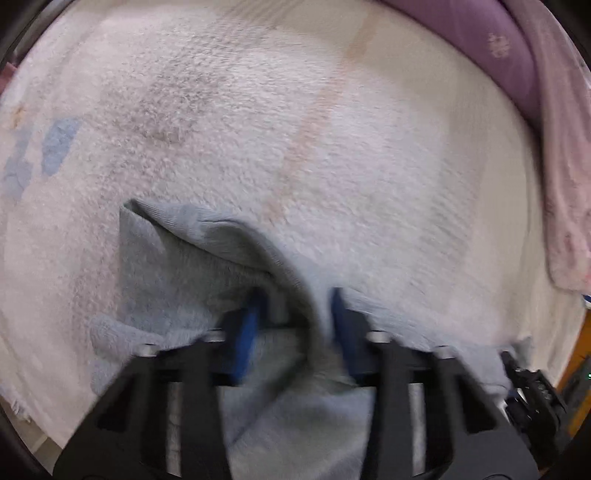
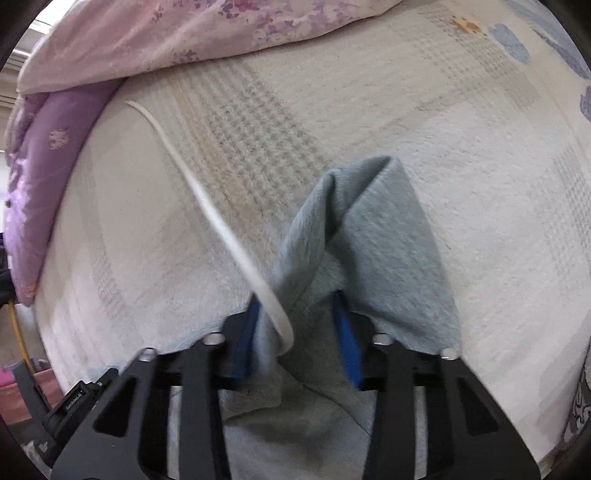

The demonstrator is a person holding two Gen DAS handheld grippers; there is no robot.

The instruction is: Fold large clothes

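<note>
A light grey fleece garment lies bunched over a white textured bedspread. In the left wrist view my left gripper has its blue pads a hand's width apart with a fold of the garment running between them. In the right wrist view my right gripper stands the same way, with grey cloth and a white drawstring between its blue pads. Neither view shows the pads pressing the cloth. The rest of the garment is hidden under the grippers.
A purple quilt and pink cloth lie at the bedspread's right edge in the left wrist view. In the right wrist view a pink floral quilt and the purple quilt lie at the far left. The other gripper shows at lower left.
</note>
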